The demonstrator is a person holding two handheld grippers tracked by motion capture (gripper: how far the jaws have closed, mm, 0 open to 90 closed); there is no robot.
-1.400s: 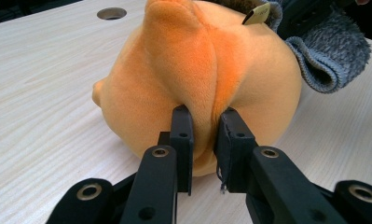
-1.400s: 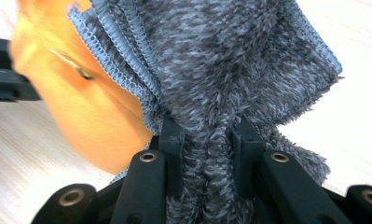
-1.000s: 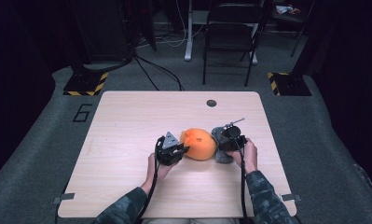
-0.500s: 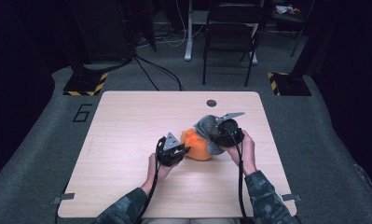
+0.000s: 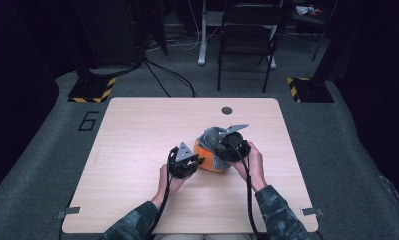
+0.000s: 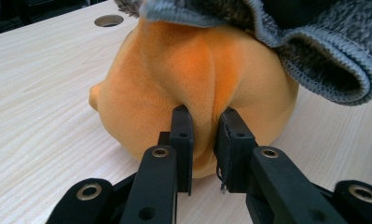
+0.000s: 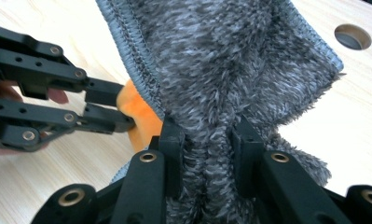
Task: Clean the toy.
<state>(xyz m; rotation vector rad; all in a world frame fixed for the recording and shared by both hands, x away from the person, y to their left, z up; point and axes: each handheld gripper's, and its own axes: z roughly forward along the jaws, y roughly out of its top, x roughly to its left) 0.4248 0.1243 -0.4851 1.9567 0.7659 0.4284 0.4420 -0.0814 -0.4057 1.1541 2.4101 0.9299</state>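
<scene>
One orange plush toy (image 6: 174,79), grey-capped

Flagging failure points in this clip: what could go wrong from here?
The left gripper pinches just a fold of the orange plush; a pull could slip it free. The right gripper holds the grey cloth by a bunched middle, so it may drape unevenly or slide off the plush.

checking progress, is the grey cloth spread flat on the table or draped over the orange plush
Draped: the grey cloth hangs bunched over the orange plush, pinched in the right gripper, not flat on the table.
</scene>
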